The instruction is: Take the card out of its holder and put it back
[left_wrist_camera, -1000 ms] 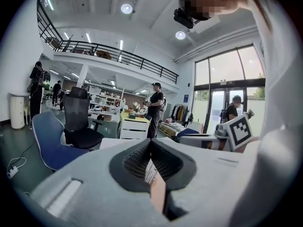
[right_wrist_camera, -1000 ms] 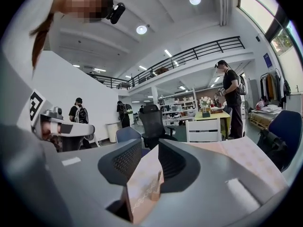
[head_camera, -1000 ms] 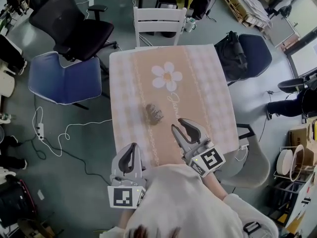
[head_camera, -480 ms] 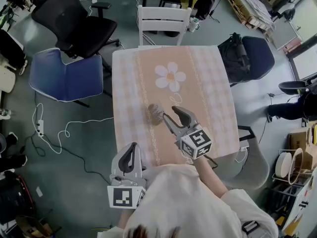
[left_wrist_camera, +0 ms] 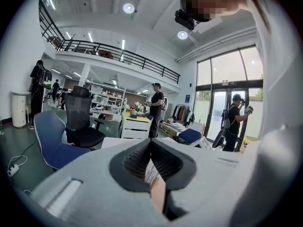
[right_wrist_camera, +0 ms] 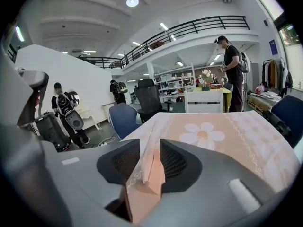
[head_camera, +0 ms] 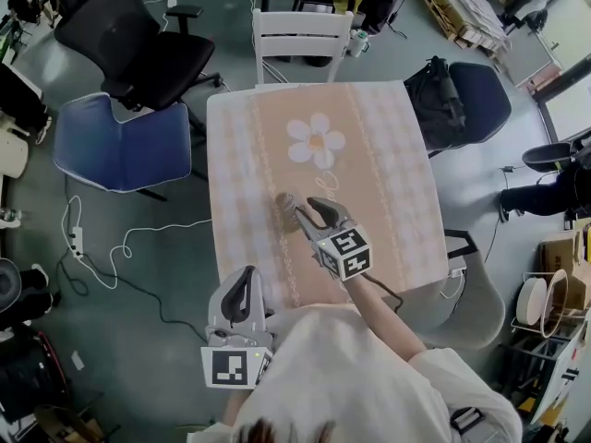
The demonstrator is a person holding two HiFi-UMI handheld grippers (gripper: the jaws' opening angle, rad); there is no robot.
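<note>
The card holder (head_camera: 284, 204) is a small brownish thing lying on the peach tablecloth (head_camera: 369, 155), below the flower print. My right gripper (head_camera: 301, 209) reaches it from the near right, its fingertips right beside the holder's right side. The jaws stand wide and are closing a little. In the right gripper view (right_wrist_camera: 150, 144) only the cloth shows through the gap, and no pad presses on anything. My left gripper (head_camera: 242, 289) hovers at the table's near edge, well short of the holder. Its pads (left_wrist_camera: 135, 160) meet at the tips with nothing held.
A white chair (head_camera: 300, 33) stands at the table's far edge, with a blue chair (head_camera: 120, 146) and a black office chair (head_camera: 129, 40) to the left. At the right is a dark chair with a bag (head_camera: 457, 100). Cables (head_camera: 120, 247) lie on the floor on the left.
My right gripper has moved up and to the left across the table, from the front right to the holder's side, and its jaws have spread wider. The left gripper has stayed put.
</note>
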